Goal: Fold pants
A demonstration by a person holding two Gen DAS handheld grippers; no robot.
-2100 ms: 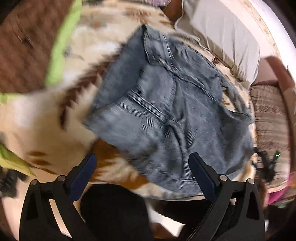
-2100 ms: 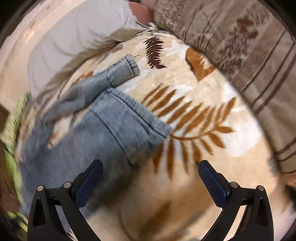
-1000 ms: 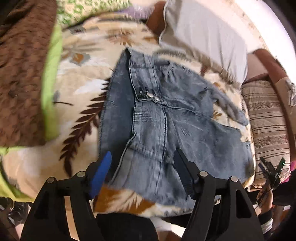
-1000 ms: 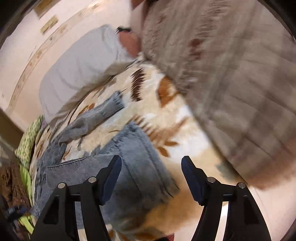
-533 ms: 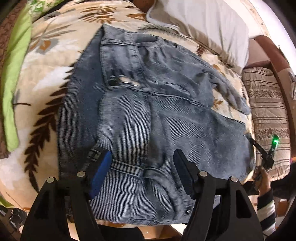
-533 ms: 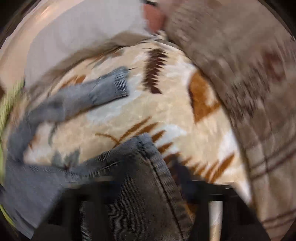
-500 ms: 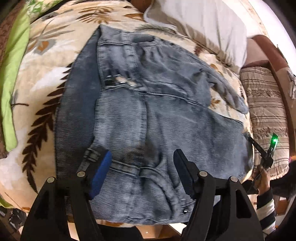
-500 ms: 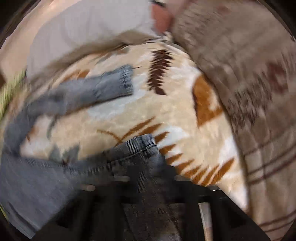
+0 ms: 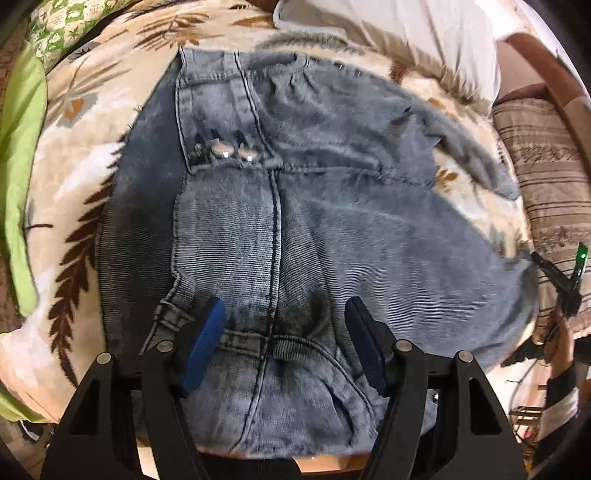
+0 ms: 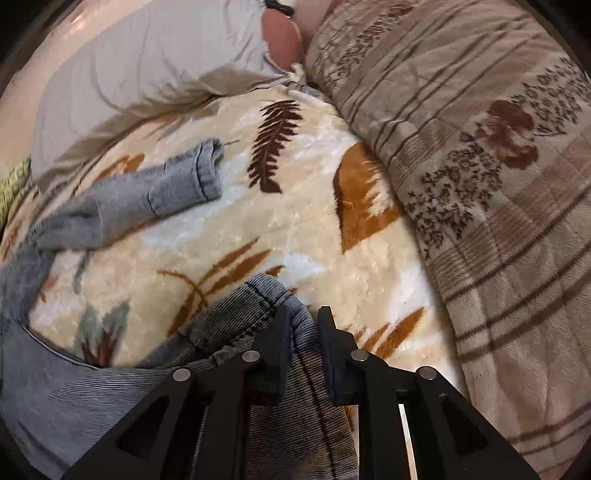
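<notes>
Grey-blue denim pants [image 9: 314, 229] lie spread on a leaf-print blanket [image 9: 74, 173], waistband toward me, two metal buttons [image 9: 232, 151] showing. My left gripper [image 9: 284, 325] is open, its blue-padded fingers [image 9: 205, 332] straddling the waistband just above the cloth. My right gripper [image 10: 301, 332] is shut on the hem of the near pant leg [image 10: 266, 299], which bunches between the fingers. The other leg's cuff [image 10: 199, 173] lies flat farther off on the blanket [image 10: 295, 206].
A white pillow [image 9: 406, 33] lies at the far side. A striped brown quilt [image 10: 480, 166] is piled to the right. A green cloth [image 9: 18, 147] lies at the left. The bed's near edge runs under the waistband.
My right gripper closed on the near leg's hem. My left gripper moved down closer over the waistband and stayed open.
</notes>
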